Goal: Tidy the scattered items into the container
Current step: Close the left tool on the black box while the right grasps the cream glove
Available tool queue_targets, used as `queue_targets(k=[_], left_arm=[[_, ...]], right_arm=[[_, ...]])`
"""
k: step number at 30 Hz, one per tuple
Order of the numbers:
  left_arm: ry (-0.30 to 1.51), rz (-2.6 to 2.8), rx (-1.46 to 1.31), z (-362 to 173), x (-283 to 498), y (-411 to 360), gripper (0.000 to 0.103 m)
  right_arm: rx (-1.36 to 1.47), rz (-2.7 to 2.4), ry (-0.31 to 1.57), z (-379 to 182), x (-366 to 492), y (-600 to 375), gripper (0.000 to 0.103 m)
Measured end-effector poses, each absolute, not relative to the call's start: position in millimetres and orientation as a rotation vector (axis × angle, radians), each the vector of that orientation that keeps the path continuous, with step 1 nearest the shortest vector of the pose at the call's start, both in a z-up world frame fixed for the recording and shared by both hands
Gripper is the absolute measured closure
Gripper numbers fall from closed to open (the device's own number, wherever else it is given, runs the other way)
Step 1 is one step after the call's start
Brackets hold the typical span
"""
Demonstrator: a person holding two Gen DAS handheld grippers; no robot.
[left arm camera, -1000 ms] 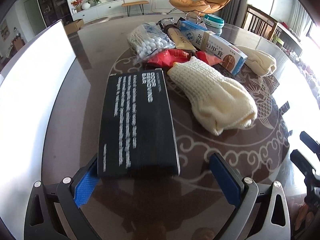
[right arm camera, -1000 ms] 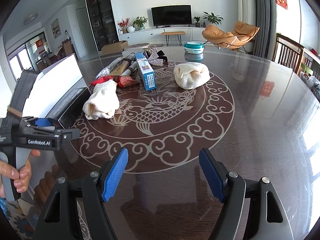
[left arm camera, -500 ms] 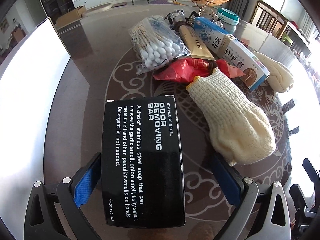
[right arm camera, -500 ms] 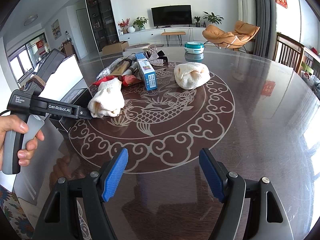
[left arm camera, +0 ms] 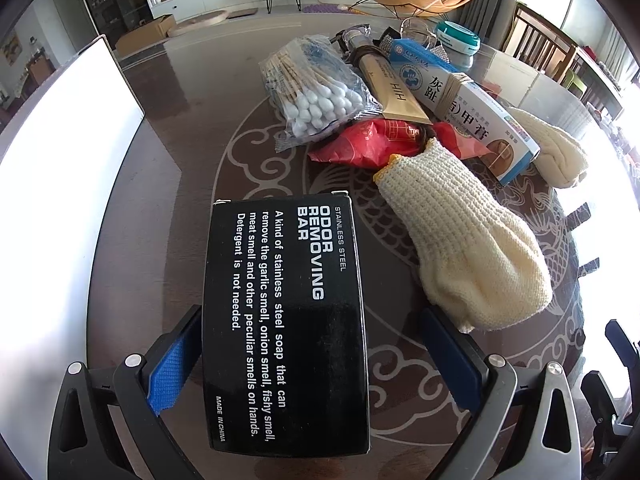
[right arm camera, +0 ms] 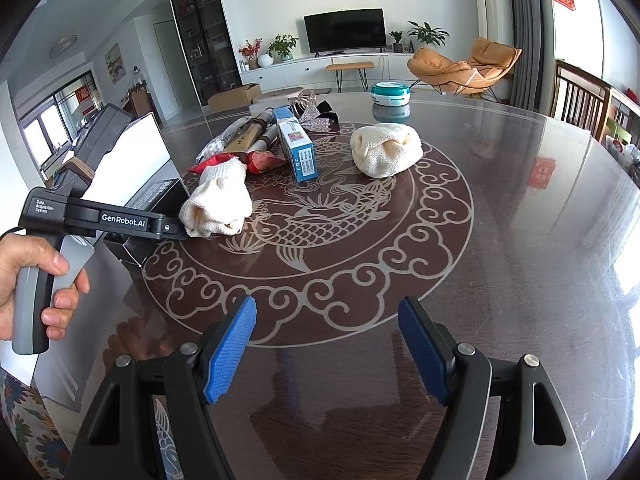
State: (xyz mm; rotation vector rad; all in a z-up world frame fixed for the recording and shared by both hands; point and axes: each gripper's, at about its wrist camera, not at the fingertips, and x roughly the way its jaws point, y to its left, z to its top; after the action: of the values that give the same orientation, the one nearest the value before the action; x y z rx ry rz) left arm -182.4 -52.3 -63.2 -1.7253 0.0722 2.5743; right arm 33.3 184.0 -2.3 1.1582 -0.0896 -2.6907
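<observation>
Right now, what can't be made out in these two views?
- Left view: near end of the black box runs under the camera between the left gripper's fingers; contact unclear.
- Left view: white container overexposed, inside unseen.
- Right view: bag of cotton swabs mostly hidden behind other items.

The right gripper (right arm camera: 326, 344) with blue pads is wide open over the shiny brown table (right arm camera: 520, 240). At ten o'clock, a hand (right arm camera: 24, 276) holds the black left gripper (right arm camera: 120, 220) beside a cream knitted glove (right arm camera: 218, 204).

- Left wrist view: steeply down, close over flat black cardboard box (left arm camera: 286, 320) ahead.
- Right wrist view: shallower, across round dark patterned table (right arm camera: 500, 240).
- Shared: cream knitted glove (left arm camera: 464, 248) (right arm camera: 218, 200).
</observation>
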Motion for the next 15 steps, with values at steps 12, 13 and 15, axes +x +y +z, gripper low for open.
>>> queue_targets(k=[12,13,15], left_arm=[[0.080,2.582,-1.705,-52.9,-173.4,-53.5,0.020],[0.076,2.594,-1.699,-50.2,-170.7,-54.5,0.034],[0.056,2.612,-1.693,-45.9,-167.0,-57.8,0.044]], right_arm=[[1.156,-2.676,-0.115,-2.8,33.0,186.3,0.028],[1.156,-2.674,-0.118,-2.8,32.9,186.7,0.028],[1.156,-2.673,-0.121,-2.5,32.9,186.7,0.028]])
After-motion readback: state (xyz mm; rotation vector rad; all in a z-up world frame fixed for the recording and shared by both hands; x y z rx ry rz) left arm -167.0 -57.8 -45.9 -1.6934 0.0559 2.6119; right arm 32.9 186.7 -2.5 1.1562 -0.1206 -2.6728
